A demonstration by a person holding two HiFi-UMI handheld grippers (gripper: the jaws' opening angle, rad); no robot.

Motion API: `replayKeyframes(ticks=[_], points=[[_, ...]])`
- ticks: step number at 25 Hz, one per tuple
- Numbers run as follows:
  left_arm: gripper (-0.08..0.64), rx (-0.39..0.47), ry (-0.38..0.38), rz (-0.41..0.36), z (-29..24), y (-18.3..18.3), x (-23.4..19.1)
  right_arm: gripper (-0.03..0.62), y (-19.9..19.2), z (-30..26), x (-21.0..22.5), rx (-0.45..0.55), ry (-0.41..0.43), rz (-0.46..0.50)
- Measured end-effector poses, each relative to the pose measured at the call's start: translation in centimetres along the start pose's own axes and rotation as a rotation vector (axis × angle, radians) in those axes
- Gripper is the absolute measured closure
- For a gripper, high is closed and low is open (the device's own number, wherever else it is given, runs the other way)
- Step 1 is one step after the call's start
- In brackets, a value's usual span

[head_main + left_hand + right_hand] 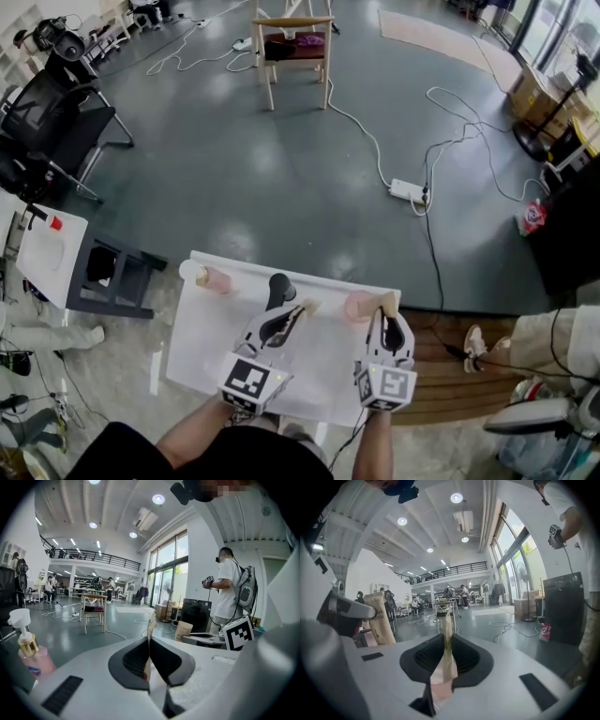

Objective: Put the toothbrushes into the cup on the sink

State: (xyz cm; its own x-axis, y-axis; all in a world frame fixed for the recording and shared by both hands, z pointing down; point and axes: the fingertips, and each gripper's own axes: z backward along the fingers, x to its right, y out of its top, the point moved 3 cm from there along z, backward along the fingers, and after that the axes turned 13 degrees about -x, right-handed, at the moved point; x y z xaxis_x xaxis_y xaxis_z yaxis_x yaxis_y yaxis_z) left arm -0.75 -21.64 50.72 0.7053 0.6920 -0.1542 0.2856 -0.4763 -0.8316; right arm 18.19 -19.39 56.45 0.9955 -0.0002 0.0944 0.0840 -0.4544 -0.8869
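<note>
Two toothbrushes are in view, each in a tan paper packet. My left gripper (302, 311) (149, 641) is shut on one toothbrush packet (150, 626), which stands upright between its jaws. My right gripper (385, 309) (447, 644) is shut on the other toothbrush packet (448, 625), also upright. Each packet shows in the other gripper's view too, the right one (183, 631) and the left one (377, 618). A pink cup (357, 306) stands on the white sink top (216, 347), just left of the right gripper's tip. Both grippers hover over the far half of the sink top.
A pink pump bottle (217, 279) (30, 656) stands at the sink top's far left, and a black faucet (278, 286) near the middle of the far edge. Beyond lie cables, a power strip (409, 191) and a wooden chair (293, 47). A person's leg and shoe (473, 343) are at the right.
</note>
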Motion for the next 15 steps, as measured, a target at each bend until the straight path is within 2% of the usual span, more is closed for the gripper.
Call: replayKeyframes(ticks=[5,15], points=[[0.554,-0.031,-0.010,0.013,-0.5,-0.5,0.1,0.538,-1.0,-0.5,0.4,-0.015,-0.012,-0.001],[0.554,-0.031,-0.014,0.008,-0.8,-0.5,0.0,0.537,-1.5,-0.9,0.5,-0.018,-0.017,-0.002]])
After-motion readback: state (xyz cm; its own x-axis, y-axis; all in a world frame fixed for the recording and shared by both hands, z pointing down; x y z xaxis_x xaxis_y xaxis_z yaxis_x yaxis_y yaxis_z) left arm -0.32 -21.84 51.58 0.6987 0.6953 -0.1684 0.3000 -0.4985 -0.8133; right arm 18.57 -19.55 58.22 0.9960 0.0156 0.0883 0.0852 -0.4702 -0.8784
